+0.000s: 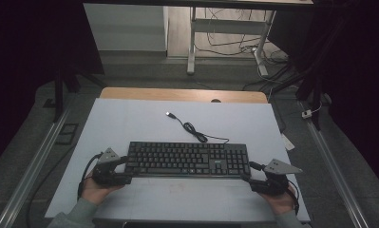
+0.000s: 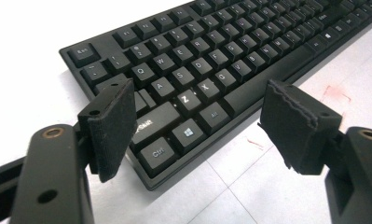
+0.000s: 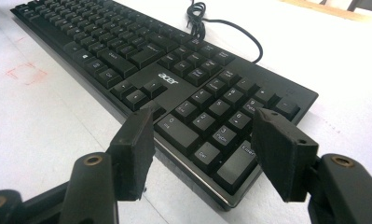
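Note:
A black keyboard (image 1: 189, 159) (image 2: 211, 60) (image 3: 174, 79) lies flat across the near half of the white table (image 1: 130, 123). Its cable (image 1: 194, 129) (image 3: 211, 21) curls toward the back and ends in a loose USB plug (image 1: 169, 114). My left gripper (image 1: 124, 170) (image 2: 200, 116) is at the keyboard's near-left corner, open, and the corner with the Ctrl key sits between its spread jaws. My right gripper (image 1: 251, 175) (image 3: 204, 149) is at the near-right corner, open too, jaws on either side of the number pad's corner. No pad visibly presses on the keyboard.
Faint red marks (image 2: 335, 93) (image 3: 25, 72) sit on the table in front of the keyboard. A wooden edge (image 1: 182, 93) runs along the table's back. Metal rails (image 1: 33, 166) flank the table on the floor, with desk legs and cables beyond.

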`<action>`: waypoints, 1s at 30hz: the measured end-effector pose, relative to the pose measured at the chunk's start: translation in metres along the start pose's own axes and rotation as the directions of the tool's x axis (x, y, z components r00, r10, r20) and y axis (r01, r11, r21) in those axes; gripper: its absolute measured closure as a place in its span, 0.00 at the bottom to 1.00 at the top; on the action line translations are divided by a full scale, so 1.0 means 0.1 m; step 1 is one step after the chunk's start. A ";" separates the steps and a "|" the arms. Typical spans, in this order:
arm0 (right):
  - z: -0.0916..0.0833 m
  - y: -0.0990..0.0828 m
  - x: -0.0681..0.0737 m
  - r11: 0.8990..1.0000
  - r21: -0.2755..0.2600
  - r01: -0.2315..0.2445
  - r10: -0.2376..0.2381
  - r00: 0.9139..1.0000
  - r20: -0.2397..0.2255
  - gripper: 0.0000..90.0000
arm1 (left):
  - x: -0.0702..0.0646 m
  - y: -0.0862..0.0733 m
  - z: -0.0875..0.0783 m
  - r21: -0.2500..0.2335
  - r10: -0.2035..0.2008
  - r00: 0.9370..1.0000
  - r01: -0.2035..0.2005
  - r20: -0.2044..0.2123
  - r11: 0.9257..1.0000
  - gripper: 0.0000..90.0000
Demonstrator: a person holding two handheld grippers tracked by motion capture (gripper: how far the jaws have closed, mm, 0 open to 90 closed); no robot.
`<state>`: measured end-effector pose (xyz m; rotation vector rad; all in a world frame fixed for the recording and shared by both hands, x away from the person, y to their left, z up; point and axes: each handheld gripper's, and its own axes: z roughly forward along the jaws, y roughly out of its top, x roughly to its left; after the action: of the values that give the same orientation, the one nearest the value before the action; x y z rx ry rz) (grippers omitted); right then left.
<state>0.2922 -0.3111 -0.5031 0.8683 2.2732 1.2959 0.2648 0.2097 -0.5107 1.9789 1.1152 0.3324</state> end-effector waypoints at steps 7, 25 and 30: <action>0.05 0.03 -0.02 1.000 -0.001 0.005 -0.005 1.000 -0.011 0.44 | 0.00 -0.02 -0.02 -0.004 0.001 1.000 -0.001 -0.012 1.000 0.30; 0.07 0.05 0.00 1.000 -0.005 0.008 -0.008 1.000 -0.015 0.45 | -0.06 -0.03 -0.04 -0.014 0.021 1.000 -0.022 -0.020 1.000 0.31; 0.10 0.06 0.01 1.000 0.003 0.018 -0.018 1.000 -0.019 0.45 | -0.05 -0.04 -0.04 -0.013 0.021 0.999 -0.021 -0.025 1.000 0.31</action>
<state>0.2990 -0.3018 -0.5027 0.8372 2.2930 1.2991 0.2579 0.2089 -0.5102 1.9808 1.1053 0.3757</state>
